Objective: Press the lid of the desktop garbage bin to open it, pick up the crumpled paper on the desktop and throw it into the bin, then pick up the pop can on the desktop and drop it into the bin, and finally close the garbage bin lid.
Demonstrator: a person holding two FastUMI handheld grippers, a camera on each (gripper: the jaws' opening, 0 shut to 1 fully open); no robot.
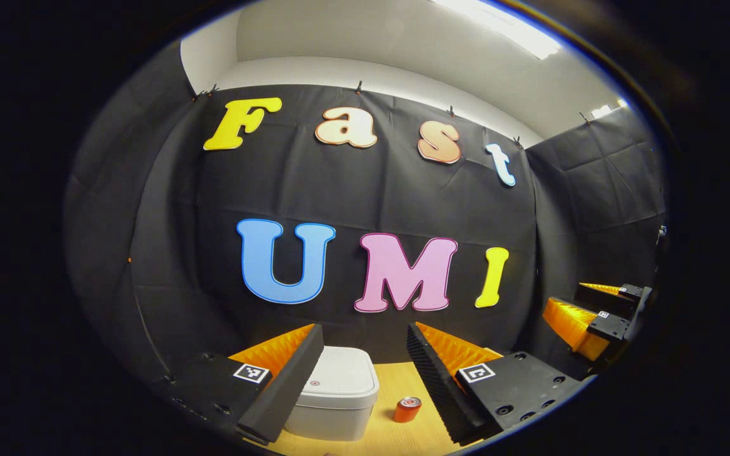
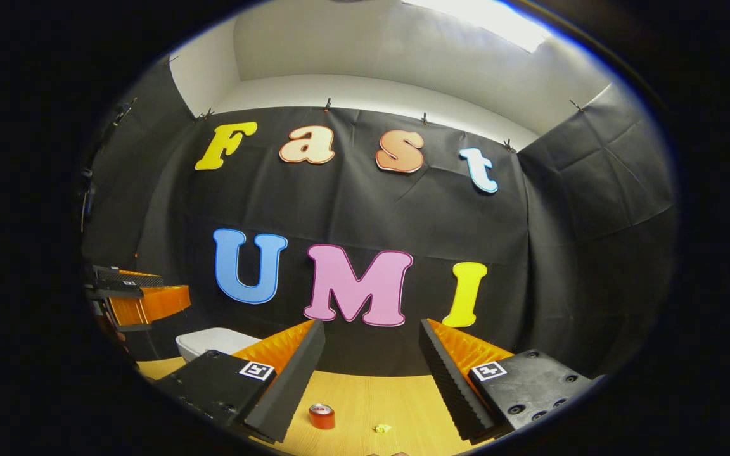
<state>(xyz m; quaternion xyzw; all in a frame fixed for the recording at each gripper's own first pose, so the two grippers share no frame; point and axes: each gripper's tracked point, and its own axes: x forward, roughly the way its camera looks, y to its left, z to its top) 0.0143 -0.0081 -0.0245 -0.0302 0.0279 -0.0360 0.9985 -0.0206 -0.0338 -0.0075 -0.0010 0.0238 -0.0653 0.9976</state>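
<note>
Nearest the lens in the left gripper view, the left gripper is holding its jaws spread wide, gripping nothing and touching nothing. It is hovering above the wooden surface, tilted only slightly downward, so the booth wall is taking up most of what lies ahead. Between and below the jaws, the white garbage bin is standing on the surface with its lid lying flat and closed; its left edge is passing behind the left finger. Just to the right of the bin, apart from it, the red pop can is standing upright. Farther off at the right edge of this view, the right gripper is hanging in the air at a similar height, its jaws parted as well.

In the right gripper view, the jaws are likewise released and wide apart, empty, and hovering above the same surface. Below the gap between them, the pop can is sitting close to the left finger's tip, and the crumpled paper is lying a little to its right; it is showing as a small yellowish scrap, too small to make out its shape with any certainty. The bin is peeking out behind the left finger, and the left gripper is showing beyond it at the left edge.
</note>
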